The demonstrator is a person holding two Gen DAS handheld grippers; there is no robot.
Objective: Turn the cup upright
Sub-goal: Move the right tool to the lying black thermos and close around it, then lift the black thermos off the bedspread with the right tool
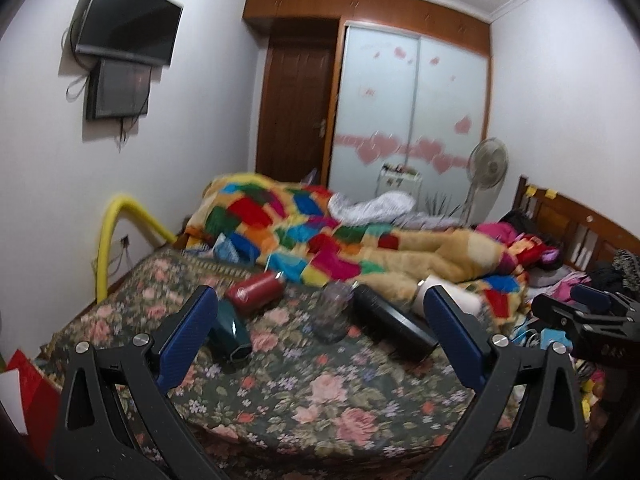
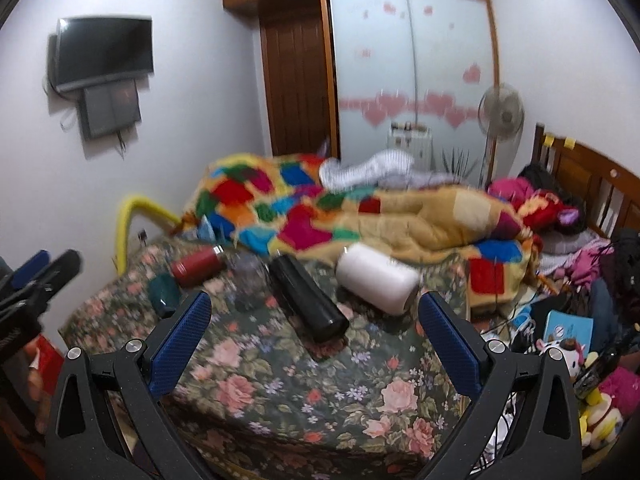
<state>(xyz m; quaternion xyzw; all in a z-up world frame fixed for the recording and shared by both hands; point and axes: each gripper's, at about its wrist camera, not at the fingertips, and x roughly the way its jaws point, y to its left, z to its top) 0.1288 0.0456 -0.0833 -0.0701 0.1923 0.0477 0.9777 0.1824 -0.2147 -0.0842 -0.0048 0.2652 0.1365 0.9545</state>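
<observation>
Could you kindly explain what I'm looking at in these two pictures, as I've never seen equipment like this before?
There is no robot here. A person holds a two-finger tool in each hand, and each tool carries a wide-angle camera looking forward along its fingers. One picture comes from the left tool, the other from the right tool; the blue-padded prongs at the bottom are their fingers. Both tools are open and hold nothing.

They hover over a bed with a floral cover. On it lie several drink containers on their sides: a red bottle, a dark green cup, a black tumbler and a white cup. A clear glass sits between them; blur hides how it stands. Behind is a patchwork blanket.
</observation>
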